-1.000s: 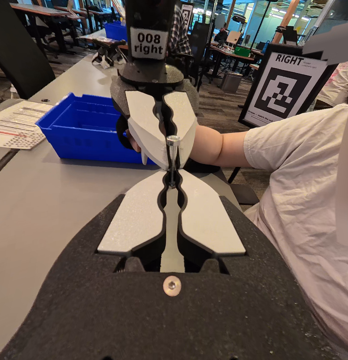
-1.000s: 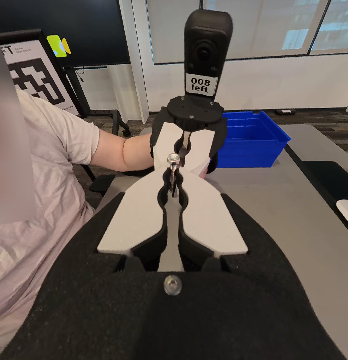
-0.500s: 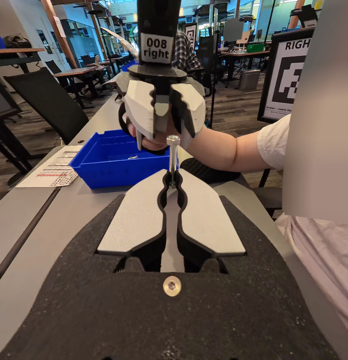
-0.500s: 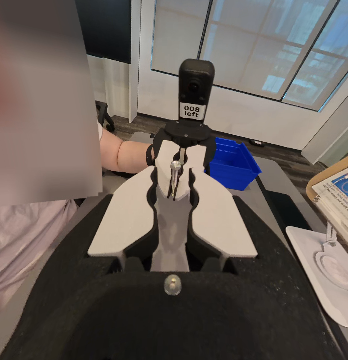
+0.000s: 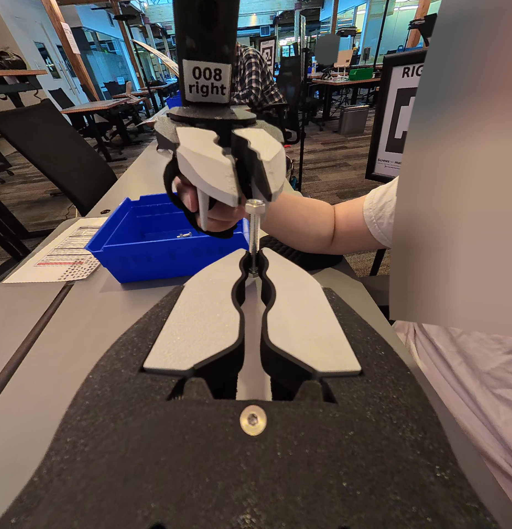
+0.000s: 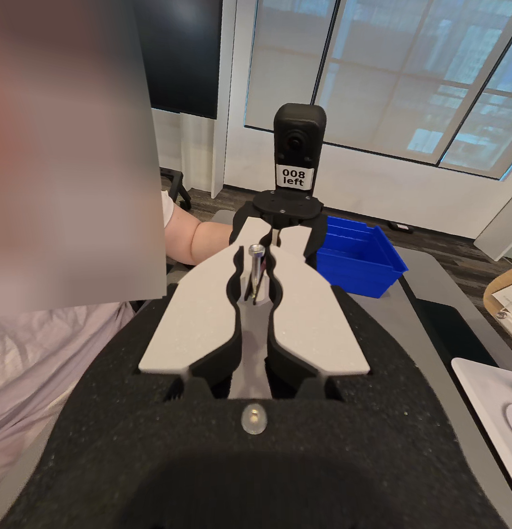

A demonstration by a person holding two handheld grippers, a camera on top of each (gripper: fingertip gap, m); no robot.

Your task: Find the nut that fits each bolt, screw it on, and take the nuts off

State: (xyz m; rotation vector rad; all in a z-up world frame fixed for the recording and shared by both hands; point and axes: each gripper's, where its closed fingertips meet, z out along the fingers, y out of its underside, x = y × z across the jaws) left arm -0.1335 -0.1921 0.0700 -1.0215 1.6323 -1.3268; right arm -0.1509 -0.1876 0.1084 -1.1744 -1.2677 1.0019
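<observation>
The left claw (image 5: 254, 264) is clamped on the lower end of the bolt (image 5: 254, 229), holding it upright above the counter (image 5: 77, 309), head up. A nut (image 5: 253, 270) seems to sit at the pinch point. The right claw (image 5: 243, 197) stands spread just above the bolt head, gripping nothing; in the right wrist view its fingers (image 6: 209, 300) flank the shank without touching. Likely step: regrip to turn. To do it well, close squarely on the head or shank, keep the left grip firm, and twist about the bolt's own axis. The blue bin (image 5: 163, 252) waits behind.
</observation>
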